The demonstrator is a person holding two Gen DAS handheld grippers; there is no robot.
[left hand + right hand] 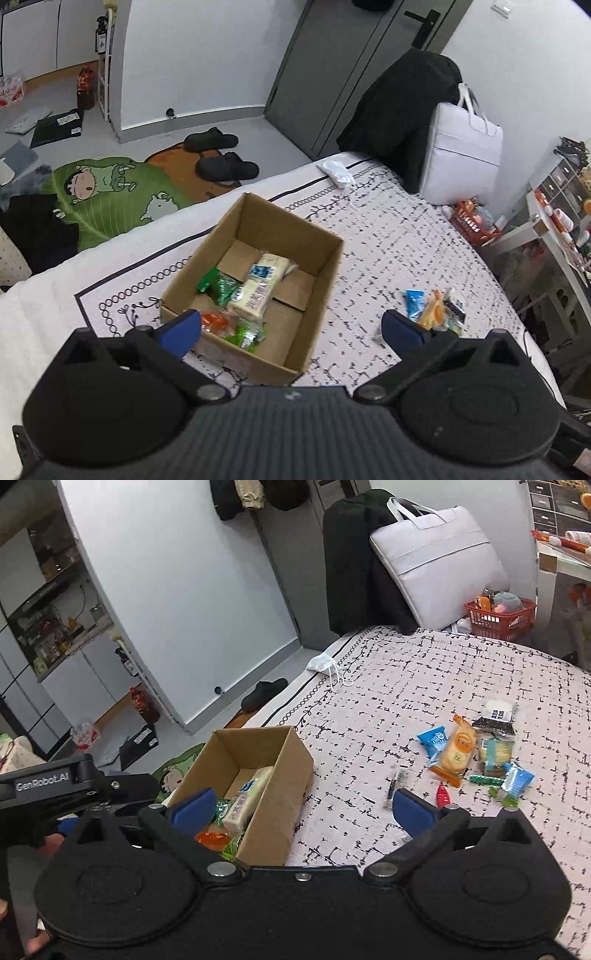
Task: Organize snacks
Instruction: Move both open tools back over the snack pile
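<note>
Slippers (218, 155) pair only left view; red basket (498, 618) clearer right.

Both cameras sit just behind their own claw, looking forward and steeply down onto the bed (388, 236) from close above. The left wrist view faces the open cardboard box (255, 284) head-on. The right wrist view looks from further right, sharing that box (255, 775) and the loose snack packets (469, 757).
</note>
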